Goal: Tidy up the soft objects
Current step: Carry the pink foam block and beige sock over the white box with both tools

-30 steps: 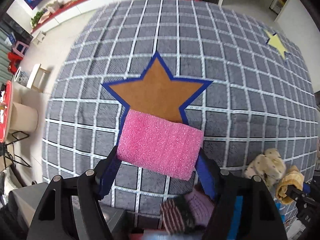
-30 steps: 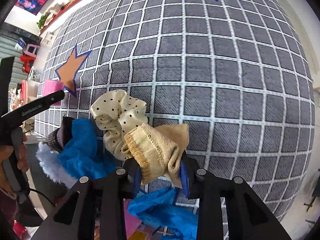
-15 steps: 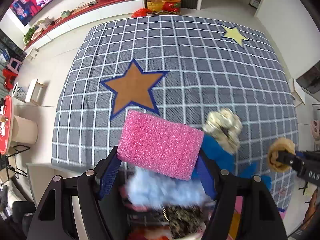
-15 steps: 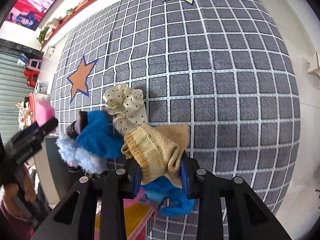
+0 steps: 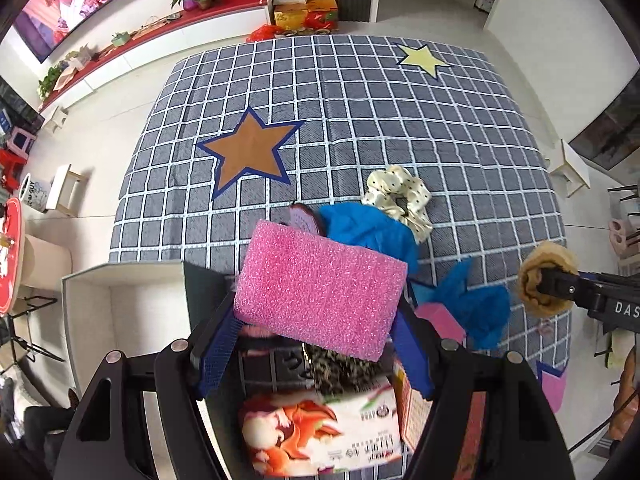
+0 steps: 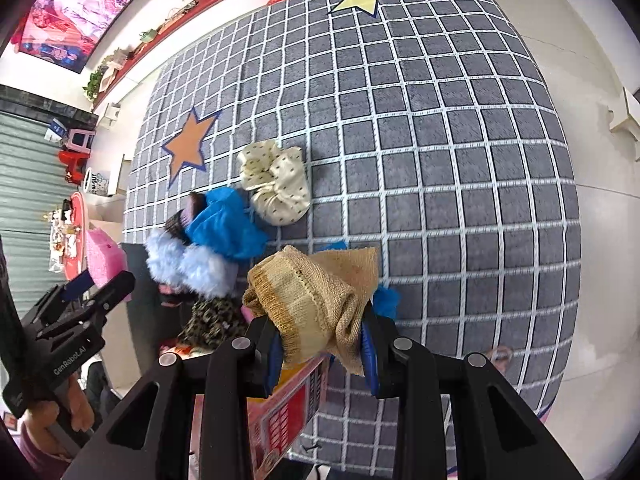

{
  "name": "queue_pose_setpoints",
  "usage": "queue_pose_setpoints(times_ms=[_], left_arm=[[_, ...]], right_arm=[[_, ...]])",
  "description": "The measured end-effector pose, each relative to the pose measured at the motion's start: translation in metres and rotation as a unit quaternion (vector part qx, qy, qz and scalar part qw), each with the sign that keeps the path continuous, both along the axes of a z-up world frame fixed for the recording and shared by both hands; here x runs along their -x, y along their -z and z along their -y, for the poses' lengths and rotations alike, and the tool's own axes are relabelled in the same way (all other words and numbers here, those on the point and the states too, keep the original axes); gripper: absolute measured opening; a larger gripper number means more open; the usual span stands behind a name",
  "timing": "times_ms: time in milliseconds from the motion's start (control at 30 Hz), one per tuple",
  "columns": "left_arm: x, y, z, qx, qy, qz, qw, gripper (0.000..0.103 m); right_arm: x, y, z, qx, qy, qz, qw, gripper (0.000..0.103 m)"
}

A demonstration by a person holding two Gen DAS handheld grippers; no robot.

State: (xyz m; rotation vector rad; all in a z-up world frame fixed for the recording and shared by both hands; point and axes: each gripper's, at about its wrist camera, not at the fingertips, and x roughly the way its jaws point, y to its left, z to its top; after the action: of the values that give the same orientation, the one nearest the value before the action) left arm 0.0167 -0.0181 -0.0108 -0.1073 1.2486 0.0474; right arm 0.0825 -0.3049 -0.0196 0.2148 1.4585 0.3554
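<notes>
Left gripper (image 5: 316,344) was pinching a pink foam sponge (image 5: 320,290) between its blue-padded fingers (image 5: 218,352), the block held up in the air over the near-left edge of the grey checked rug (image 5: 400,128). Right gripper (image 6: 322,350) was clamped on a tan knitted sock (image 6: 312,300), bunched and folded between its pads; in the left wrist view the same sock (image 5: 546,280) showed at the far right, raised clear of the rug.

Below the sponge sat a dark bin (image 5: 208,292) with a leopard-print piece (image 5: 340,368) and a printed tissue pack (image 5: 320,428) in it. A white open box (image 5: 92,312) stood just left of the bin, off the rug's near-left corner.

On the rug, near its near edge, lay a cream polka-dot scrunchie (image 6: 276,188). Just left of it and touching was a crumpled blue cloth (image 6: 224,224), with a dark striped knit item (image 6: 186,216) partly hidden under its left side. A pale blue fluffy piece (image 6: 184,264) lay nearer, against the blue cloth and at the bin's edge. A second scrap of blue cloth (image 5: 476,304) lay to the right, beside a pink box (image 5: 440,320).

An orange star (image 5: 250,150) marked the rug's left half, a yellow star (image 5: 424,58) the far right corner. The left gripper's body (image 6: 76,320) with the sponge (image 6: 104,258) appeared at the left of the right wrist view.
</notes>
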Motion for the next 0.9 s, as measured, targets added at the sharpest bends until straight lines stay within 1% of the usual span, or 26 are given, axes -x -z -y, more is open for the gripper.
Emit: queue_pose_setpoints(times_ms=[67,200,333,400,533,667,767,900], left_arm=[[0.014,-0.005,-0.002,0.002,0.009,0.004,0.9999,0.075],[0.034,-0.007,-0.005,0.010,0.032,0.007,0.9994,0.075],[0.055,-0.010,-0.015,0.017,0.051,0.009,0.9985,0.075],[0.068,-0.012,-0.023,0.018,0.057,0.012,0.9982,0.075],[0.100,-0.018,-0.044,0.014,0.067,0.019,0.9975,0.075],[0.130,-0.021,-0.069,0.018,0.051,0.026,0.9982,0.075],[0.148,-0.019,-0.090,0.023,0.024,0.022,0.9992,0.075],[0.165,-0.018,-0.113,0.016,-0.007,0.022,0.9996,0.075]], right_arm=[[0.008,-0.006,-0.002,-0.010,0.004,0.000,1.000,0.033],[0.031,-0.020,-0.017,-0.023,0.013,0.012,1.000,0.033],[0.056,-0.031,-0.038,-0.026,0.027,0.022,0.999,0.033],[0.070,-0.037,-0.052,-0.020,0.032,0.029,0.999,0.033],[0.094,-0.050,-0.079,-0.018,0.035,0.039,0.998,0.033],[0.112,-0.066,-0.095,-0.013,0.035,0.060,0.997,0.033],[0.119,-0.076,-0.110,-0.005,0.023,0.071,0.997,0.033],[0.125,-0.083,-0.138,-0.009,-0.005,0.079,0.997,0.033]])
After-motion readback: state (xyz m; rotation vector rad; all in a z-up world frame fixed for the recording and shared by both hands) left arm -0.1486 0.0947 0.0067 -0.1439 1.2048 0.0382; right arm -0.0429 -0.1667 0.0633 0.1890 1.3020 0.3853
